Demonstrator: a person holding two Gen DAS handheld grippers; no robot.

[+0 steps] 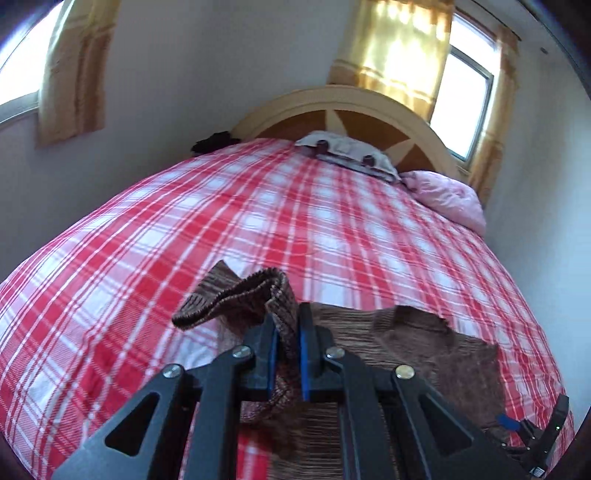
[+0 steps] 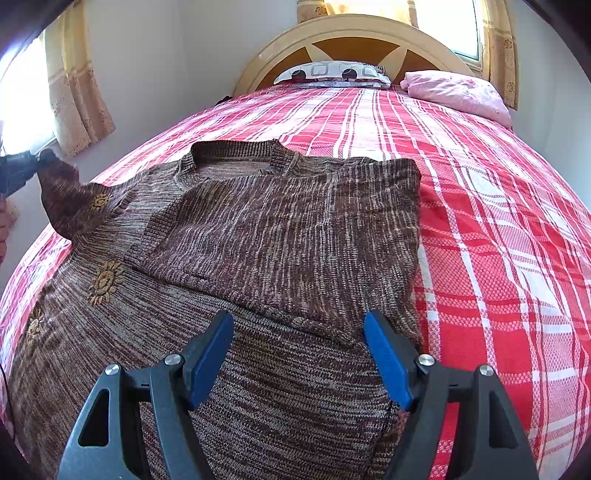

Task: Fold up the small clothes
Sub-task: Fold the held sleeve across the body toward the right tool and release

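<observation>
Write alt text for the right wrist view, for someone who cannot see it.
A brown knit sweater lies on a red plaid bed, its right side already folded over the middle, with the open right gripper just above its lower part. At the far left, the left gripper lifts the other sleeve. Two pillows sit by the headboard.

Setting: home bedroom. Bed with red-and-white plaid bedspread (image 2: 480,221) filling most of both views. Arched cream headboard (image 2: 354,33) with brown panels at 12 o'clock in the right wrist view. Patterned pillow (image 2: 332,72) against the headboard; pink pillow (image 2: 458,92) just beside it at 1 o'clock. Plain pale walls (image 1: 207,74). Windows with yellow patterned curtains: one curtain (image 1: 70,70) at 10 o'clock, another (image 1: 399,51) at 1 o'clock behind the headboard in the left wrist view.
</observation>
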